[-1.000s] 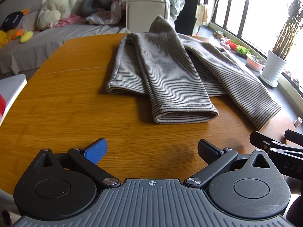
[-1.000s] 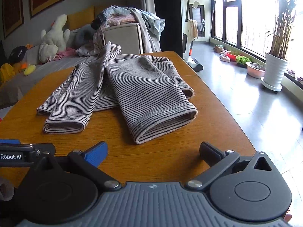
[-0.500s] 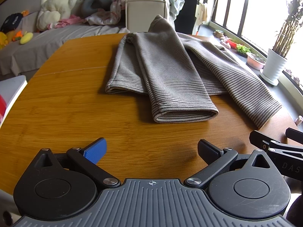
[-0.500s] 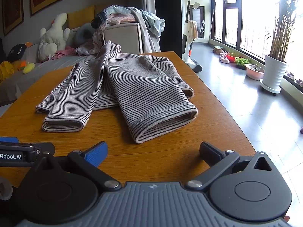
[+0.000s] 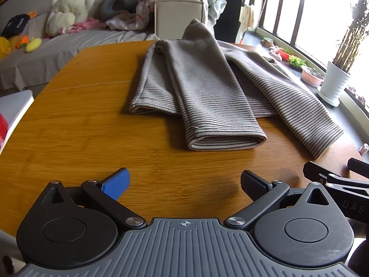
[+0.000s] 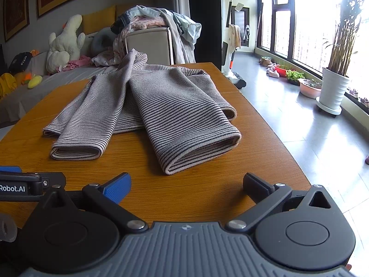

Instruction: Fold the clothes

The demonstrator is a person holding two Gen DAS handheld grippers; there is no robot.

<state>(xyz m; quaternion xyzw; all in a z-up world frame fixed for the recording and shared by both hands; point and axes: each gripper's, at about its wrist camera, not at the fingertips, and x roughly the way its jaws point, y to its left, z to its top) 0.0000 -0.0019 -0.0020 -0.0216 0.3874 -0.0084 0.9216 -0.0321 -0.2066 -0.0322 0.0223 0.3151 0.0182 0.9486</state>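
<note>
Wood-grain surface [image 5: 69,138] fills most of both views, and everything else is placed from it. Beyond its far edge stands a grey sofa [image 5: 57,53] with a white plush toy [image 5: 69,11], and a pale box [image 6: 150,43] heaped with clothes. On the floor off its window side sits a white plant pot [image 6: 332,92]. On the surface's middle lies the striped sweater [image 5: 207,87], partly folded, with both sleeves laid toward the near edge, their cuffs open-ended and flat on the wood. Over the near edge, short of the cuffs and touching nothing, hover the left gripper [image 5: 184,182] and right gripper [image 6: 186,182], side by side, each with jaws spread wide and empty.
</note>
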